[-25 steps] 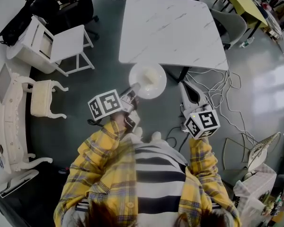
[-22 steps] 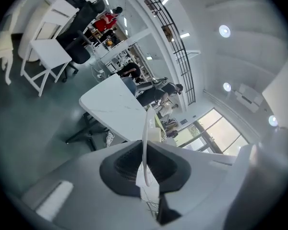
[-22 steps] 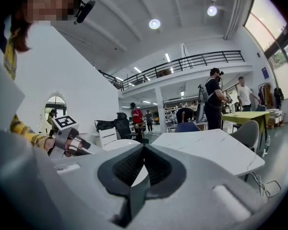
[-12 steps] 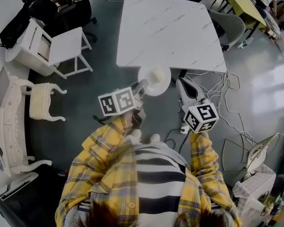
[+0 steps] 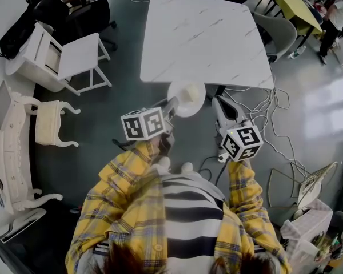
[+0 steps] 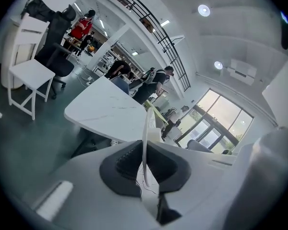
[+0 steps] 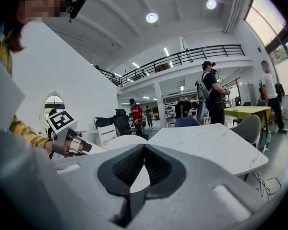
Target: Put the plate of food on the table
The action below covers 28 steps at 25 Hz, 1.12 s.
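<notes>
- Straight ahead: a big white square table with thin grey streaks point(image 5: 206, 36), its near edge just beside the round white plate point(image 5: 186, 103).
- Left gripper with a black-and-white marker cube point(image 5: 171, 103): clamped on the plate's near rim, fingers almost closed with only the thin rim between.
- Right gripper point(image 5: 220, 101): closed up tight, holding nothing, waiting just beside the plate.
- Plate: up in the air, not on the table yet. Moved a little sideways since a moment ago, now almost still. Probably lined up for a push forward and a gentle set-down.
- Pale lump of food point(image 5: 190, 90): resting on the plate. Might slide if tipped.
</notes>
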Each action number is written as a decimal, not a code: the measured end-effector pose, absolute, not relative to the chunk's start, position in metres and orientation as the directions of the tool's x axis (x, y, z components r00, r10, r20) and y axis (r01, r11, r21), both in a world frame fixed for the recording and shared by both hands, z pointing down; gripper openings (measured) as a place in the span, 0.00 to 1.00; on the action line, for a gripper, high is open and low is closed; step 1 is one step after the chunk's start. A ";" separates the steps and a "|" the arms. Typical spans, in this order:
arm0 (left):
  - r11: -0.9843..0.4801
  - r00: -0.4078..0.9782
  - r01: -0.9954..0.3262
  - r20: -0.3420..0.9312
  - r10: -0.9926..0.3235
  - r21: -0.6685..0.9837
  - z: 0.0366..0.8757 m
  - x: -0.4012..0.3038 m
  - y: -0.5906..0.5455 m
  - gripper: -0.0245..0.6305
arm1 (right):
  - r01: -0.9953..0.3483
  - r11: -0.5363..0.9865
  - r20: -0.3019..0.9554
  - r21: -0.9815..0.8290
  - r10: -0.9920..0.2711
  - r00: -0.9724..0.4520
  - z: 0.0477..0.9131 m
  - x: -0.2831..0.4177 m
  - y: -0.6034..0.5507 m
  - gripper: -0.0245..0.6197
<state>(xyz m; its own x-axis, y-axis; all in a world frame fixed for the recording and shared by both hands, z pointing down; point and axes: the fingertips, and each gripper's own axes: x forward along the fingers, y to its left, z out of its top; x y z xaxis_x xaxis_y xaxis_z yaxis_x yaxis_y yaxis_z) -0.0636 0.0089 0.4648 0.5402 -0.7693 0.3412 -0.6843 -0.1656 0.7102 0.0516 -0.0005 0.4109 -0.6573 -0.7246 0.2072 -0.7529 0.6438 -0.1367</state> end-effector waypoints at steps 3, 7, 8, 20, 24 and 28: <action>-0.149 0.547 -0.666 0.343 -0.764 0.731 0.471 -0.067 0.006 0.07 | -0.754 0.641 0.213 -0.145 -0.724 -0.656 0.416 0.046 -0.005 0.03; -0.122 0.556 -0.639 0.346 -0.756 0.760 0.477 -0.076 -0.004 0.07 | -0.757 0.636 0.219 -0.148 -0.726 -0.652 0.420 0.033 -0.014 0.03; -0.118 0.560 -0.633 0.346 -0.753 0.765 0.478 -0.079 -0.007 0.07 | -0.758 0.636 0.220 -0.147 -0.726 -0.651 0.421 0.029 -0.017 0.03; 0.091 0.603 -0.367 0.311 -0.734 0.926 0.507 -0.097 -0.041 0.07 | -0.772 0.620 0.226 -0.143 -0.739 -0.635 0.431 0.007 -0.050 0.04; 0.158 0.586 -0.293 0.308 -0.750 0.943 0.517 -0.094 -0.062 0.07 | -0.770 0.621 0.220 -0.144 -0.739 -0.637 0.433 0.012 -0.076 0.04; 0.205 0.550 -0.259 0.318 -0.772 0.944 0.525 -0.089 -0.091 0.07 | -0.757 0.636 0.223 -0.149 -0.724 -0.652 0.437 0.016 -0.110 0.04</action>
<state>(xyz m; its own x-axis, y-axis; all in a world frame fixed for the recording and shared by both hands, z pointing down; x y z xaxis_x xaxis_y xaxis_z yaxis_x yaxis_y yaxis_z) -0.0891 -0.0905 0.5249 0.5498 -0.7722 0.3185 -0.2587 0.2051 0.9439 0.0162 -0.1096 0.4370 -0.6521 -0.7245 0.2234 -0.7574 0.6358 -0.1487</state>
